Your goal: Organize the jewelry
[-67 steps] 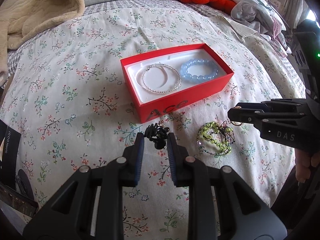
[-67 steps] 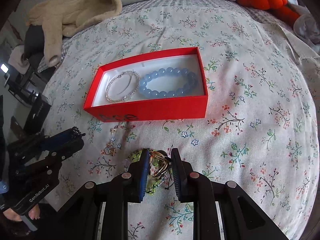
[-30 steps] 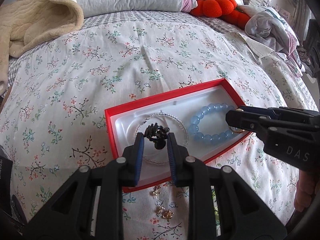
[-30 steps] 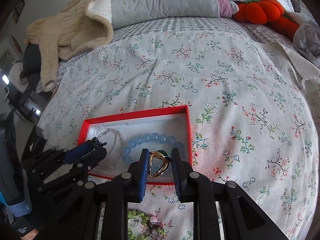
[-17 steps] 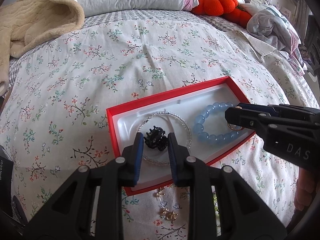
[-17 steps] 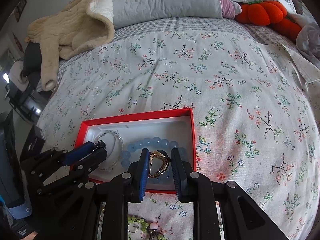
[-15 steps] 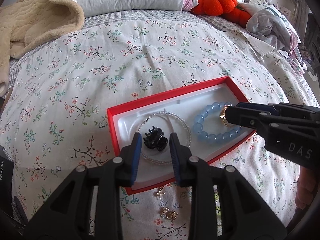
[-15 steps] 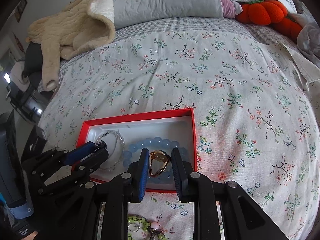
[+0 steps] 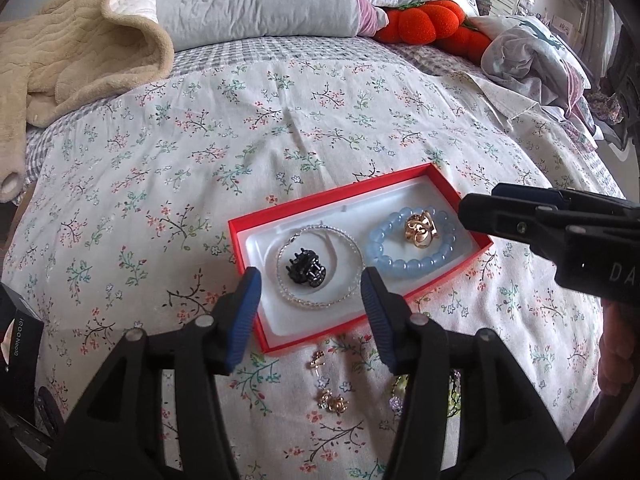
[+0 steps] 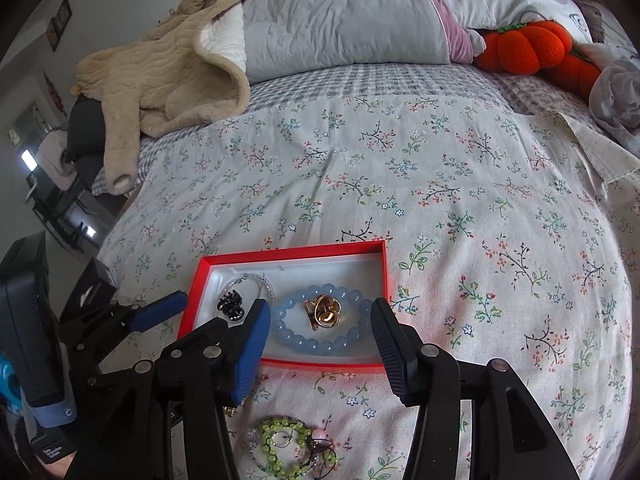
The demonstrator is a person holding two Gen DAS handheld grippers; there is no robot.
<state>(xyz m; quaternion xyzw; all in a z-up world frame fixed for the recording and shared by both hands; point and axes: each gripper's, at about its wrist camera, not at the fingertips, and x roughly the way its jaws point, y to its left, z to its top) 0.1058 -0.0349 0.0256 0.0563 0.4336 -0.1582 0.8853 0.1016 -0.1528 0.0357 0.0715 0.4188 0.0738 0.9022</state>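
Observation:
A red box (image 9: 256, 226) with a white lining lies on the floral bedspread; it also shows in the right wrist view (image 10: 292, 254). Inside lie a silver bracelet (image 9: 352, 242), a blue bead bracelet (image 9: 404, 266), a black hair clip (image 9: 306, 270) within the silver one and a gold piece (image 9: 420, 228) within the blue one. My left gripper (image 9: 312, 312) is open and empty above the box's near edge. My right gripper (image 10: 320, 344) is open and empty over the blue bracelet (image 10: 320, 344), where the gold piece (image 10: 322, 312) rests.
Gold earrings (image 9: 330, 400) and a green bead bracelet (image 10: 288, 448) lie on the bedspread in front of the box. A beige blanket (image 9: 72, 44), grey pillow (image 9: 256, 0) and orange plush (image 9: 424, 24) lie at the bed's far end. A black box (image 10: 90, 288) sits at the left.
Both grippers carried their pieces over the red box and opened. The black clip now lies inside the silver bracelet, the gold piece inside the blue one.

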